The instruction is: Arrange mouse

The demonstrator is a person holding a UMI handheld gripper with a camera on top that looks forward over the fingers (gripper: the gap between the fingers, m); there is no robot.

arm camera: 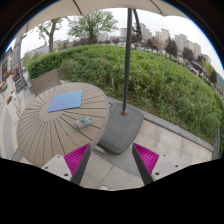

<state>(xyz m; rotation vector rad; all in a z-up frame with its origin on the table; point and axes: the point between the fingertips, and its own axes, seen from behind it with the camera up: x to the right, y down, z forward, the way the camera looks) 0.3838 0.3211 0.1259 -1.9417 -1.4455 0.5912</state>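
With our hand-held gripper (110,163) open and empty, well short of the round tabletop (45,130), we should approach low toward the mouse (84,122) near its edge, beside the blue mat (65,101), centring it between the fingers.

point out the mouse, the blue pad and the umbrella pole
mouse (84,122), gripper view, middle of its body on the round table
blue pad (65,101), gripper view, centre of its top face
umbrella pole (127,70), gripper view, midway up the shaft
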